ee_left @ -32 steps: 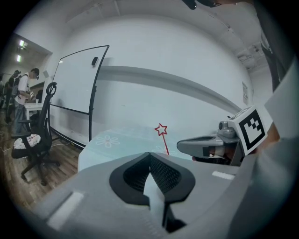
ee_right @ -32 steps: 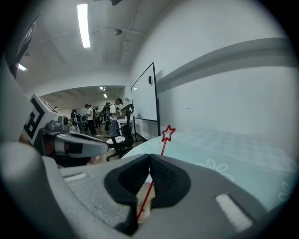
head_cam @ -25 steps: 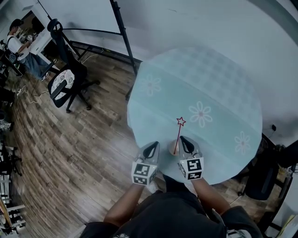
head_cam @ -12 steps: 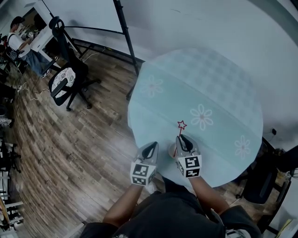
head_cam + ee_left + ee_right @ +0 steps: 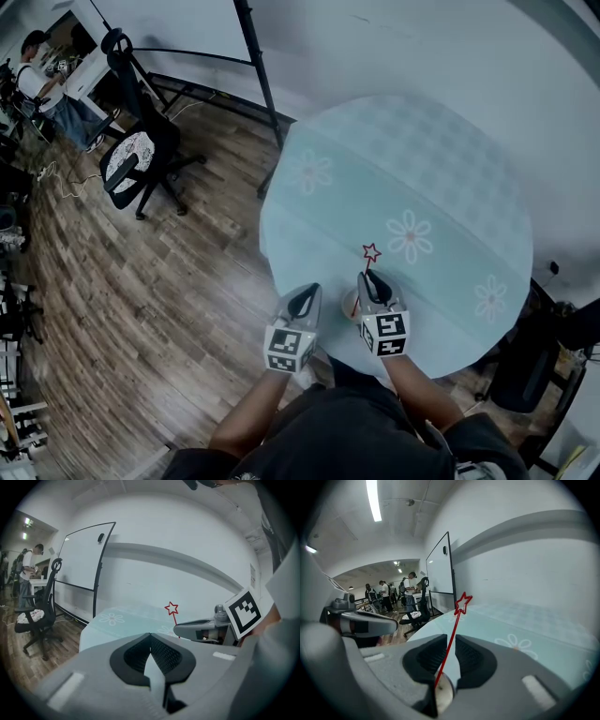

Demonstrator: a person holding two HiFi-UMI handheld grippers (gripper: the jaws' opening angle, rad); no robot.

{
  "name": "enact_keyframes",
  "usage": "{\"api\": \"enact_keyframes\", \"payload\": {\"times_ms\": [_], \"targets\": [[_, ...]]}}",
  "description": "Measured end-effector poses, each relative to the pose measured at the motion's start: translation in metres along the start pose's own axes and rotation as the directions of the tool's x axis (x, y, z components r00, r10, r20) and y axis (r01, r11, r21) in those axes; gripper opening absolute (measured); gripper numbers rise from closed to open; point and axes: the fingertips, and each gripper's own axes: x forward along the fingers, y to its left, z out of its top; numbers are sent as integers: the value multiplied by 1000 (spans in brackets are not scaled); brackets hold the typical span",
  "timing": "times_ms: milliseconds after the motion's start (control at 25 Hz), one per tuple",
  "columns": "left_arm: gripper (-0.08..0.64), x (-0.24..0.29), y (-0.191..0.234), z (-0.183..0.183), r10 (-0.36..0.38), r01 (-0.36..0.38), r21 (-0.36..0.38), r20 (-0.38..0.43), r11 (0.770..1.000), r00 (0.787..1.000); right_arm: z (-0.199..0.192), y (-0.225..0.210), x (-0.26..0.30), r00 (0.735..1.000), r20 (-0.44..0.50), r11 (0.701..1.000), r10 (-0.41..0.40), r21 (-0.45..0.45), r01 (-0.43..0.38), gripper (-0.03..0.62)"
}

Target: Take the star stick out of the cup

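A red star stick (image 5: 372,252) stands tilted in a small pale cup (image 5: 351,306) near the front edge of the round table (image 5: 441,169). My right gripper (image 5: 368,281) is over the cup and hides most of it. In the right gripper view the star stick (image 5: 451,639) runs up between the jaws of my right gripper (image 5: 451,641), which stand narrowly open; it lies against the left pad, with a gap to the other. The cup (image 5: 443,693) shows below. My left gripper (image 5: 305,302) hangs left of the cup, shut and empty, just off the table edge. The left gripper view shows the star (image 5: 171,608).
The table wears a light blue cloth with flower prints (image 5: 410,234). A black office chair (image 5: 136,159) and a whiteboard stand (image 5: 258,75) are on the wood floor to the left. A person (image 5: 37,84) is at a desk far left.
My right gripper has moved left and forward onto the stick, so the stick now runs between its jaws. The left gripper has stayed where it was.
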Motion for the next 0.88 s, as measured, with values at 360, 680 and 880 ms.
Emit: {"api": "enact_keyframes", "payload": {"times_ms": [360, 680, 880], "targets": [[5, -3, -4, 3, 4, -4, 1, 4, 1000, 1000, 3, -5, -6, 1000, 19, 1000, -23, 11, 23, 37], [6, -18, -5, 8, 7, -8, 20, 11, 1000, 1000, 13, -1, -15, 998, 47, 999, -41, 2, 41, 23], [5, -27, -11, 15, 2, -2, 30, 24, 1000, 1000, 27, 3, -26, 995, 85, 999, -51, -6, 52, 21]]}}
